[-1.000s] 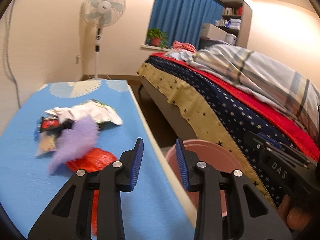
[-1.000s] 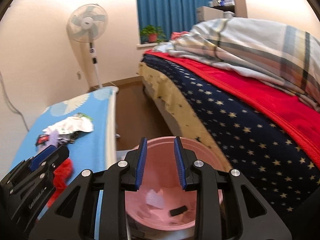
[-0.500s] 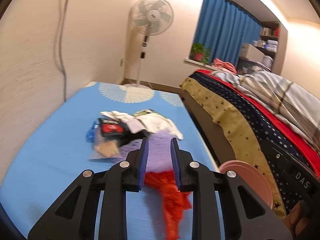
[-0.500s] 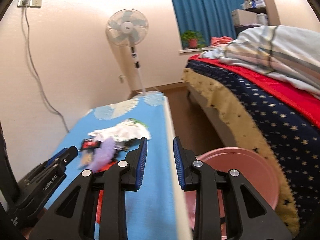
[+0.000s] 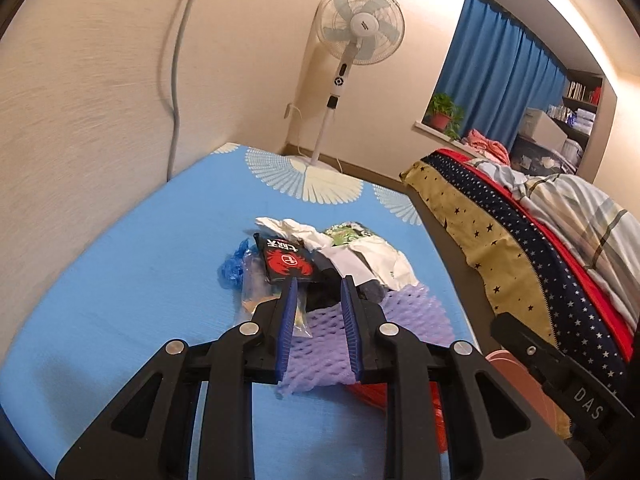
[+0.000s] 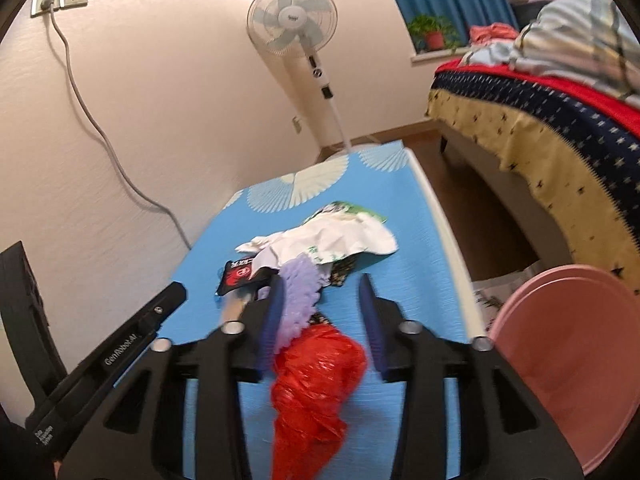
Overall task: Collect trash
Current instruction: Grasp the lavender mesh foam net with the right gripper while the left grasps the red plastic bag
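A pile of trash lies on the blue-clothed table: a white wrapper, a black and red packet, crumpled blue plastic, a purple foam net and a red plastic bag. My left gripper hovers over the pile with a narrow gap. The foam net shows through that gap, and the pads do not visibly press on it. My right gripper is over the red bag with its jaws opening, and the foam net lies by its left finger. A pink bin stands beside the table at the right.
A standing fan is beyond the table's far end. A bed with star-patterned covers runs along the right, with a strip of floor between it and the table. A grey cable hangs down the left wall.
Both grippers swung left from over the pink bin to the trash pile on the table. The left jaws narrowed and the right jaws widened.
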